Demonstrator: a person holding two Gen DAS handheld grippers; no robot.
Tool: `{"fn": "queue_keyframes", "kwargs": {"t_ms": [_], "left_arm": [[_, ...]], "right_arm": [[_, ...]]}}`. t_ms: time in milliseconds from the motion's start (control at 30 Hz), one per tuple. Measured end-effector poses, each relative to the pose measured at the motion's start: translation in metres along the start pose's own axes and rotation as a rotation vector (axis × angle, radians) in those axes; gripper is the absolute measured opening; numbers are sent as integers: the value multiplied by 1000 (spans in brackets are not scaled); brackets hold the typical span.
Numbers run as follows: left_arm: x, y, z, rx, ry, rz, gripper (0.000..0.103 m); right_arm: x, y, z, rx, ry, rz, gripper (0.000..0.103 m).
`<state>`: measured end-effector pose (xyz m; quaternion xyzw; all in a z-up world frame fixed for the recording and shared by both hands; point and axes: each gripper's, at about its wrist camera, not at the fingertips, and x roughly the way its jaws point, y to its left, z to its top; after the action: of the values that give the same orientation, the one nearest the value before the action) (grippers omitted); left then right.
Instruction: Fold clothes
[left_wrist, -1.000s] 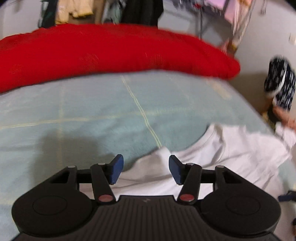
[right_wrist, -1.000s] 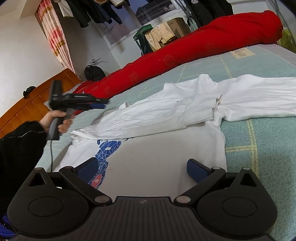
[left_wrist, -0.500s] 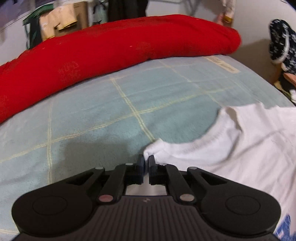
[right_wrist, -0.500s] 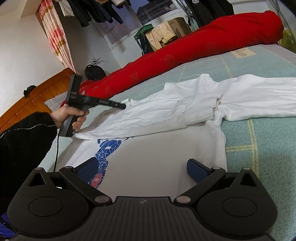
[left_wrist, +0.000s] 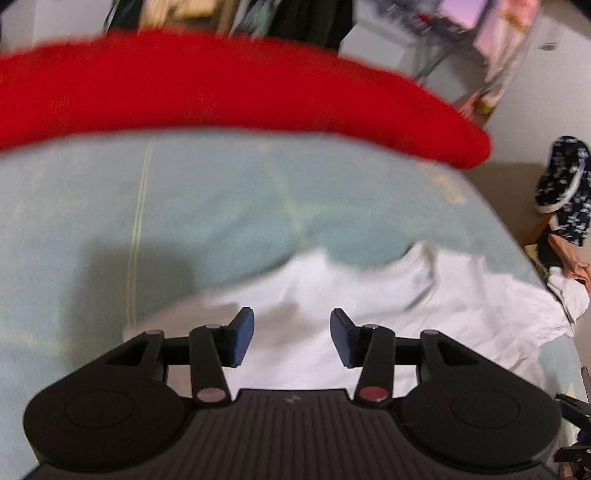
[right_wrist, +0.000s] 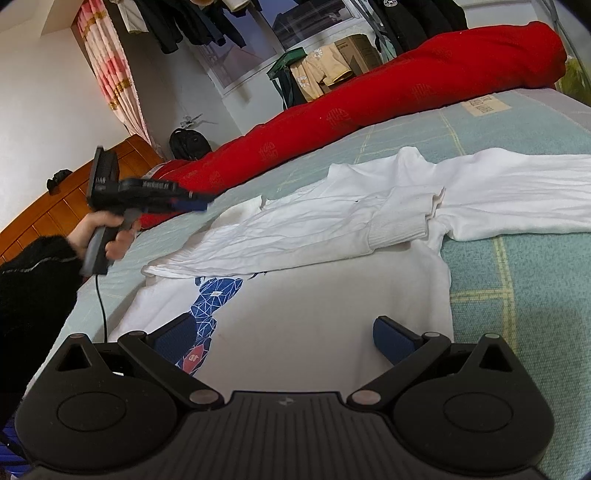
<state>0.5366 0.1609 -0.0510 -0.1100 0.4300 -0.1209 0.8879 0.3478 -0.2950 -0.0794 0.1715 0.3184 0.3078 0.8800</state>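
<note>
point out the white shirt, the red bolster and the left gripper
white shirt (right_wrist: 332, 325), right wrist view, on its plain front panel
red bolster (right_wrist: 424, 88), right wrist view, on its thick far half
left gripper (left_wrist: 291, 338), left wrist view, midway between its open fingertips

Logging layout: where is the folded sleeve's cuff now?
Right wrist view, centre-right: the cuff lies across the white shirt, nearer than the red bolster.

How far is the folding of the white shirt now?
Done: one sleeve lies folded across the white shirt. In hand: nothing; the left gripper, its jaws just opened, hovers over the cloth, and the right gripper is open too. Left: the other sleeve is spread out, the body unfolded.
</note>
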Motion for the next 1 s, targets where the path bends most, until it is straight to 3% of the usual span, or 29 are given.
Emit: {"fn": "queue_keyframes", "kwargs": {"t_ms": [33,133,200,267,367,500,600,667,833,1000], "left_arm": [[11,5,-6,-14,13,24,45],[23,18,-11,-75,-74,23,46],[18,21,-5,-164,-57,13,44],[3,11,-1,-111,-32,21,44],[-32,-4,-12,7,-66,56,49],[-53,-4,-48,9,-60,33,49],[-51,7,-78,-10,7,110,49],[-65,13,-94,-20,-54,85,52],[-80,9,-86,-52,-43,162,54],[-80,-32,-75,41,-105,104,59]], "right_arm": [[0,0,0,0,0,-1,103],[0,-1,0,3,0,1,103],[0,-1,0,5,1,2,103],[0,-1,0,5,0,3,103],[0,-1,0,5,1,3,103],[0,0,-1,0,1,-2,103],[0,0,0,3,1,-3,103],[0,0,0,6,2,-3,103],[1,2,1,-6,7,-16,103],[-4,10,2,-28,1,-15,103]]}}
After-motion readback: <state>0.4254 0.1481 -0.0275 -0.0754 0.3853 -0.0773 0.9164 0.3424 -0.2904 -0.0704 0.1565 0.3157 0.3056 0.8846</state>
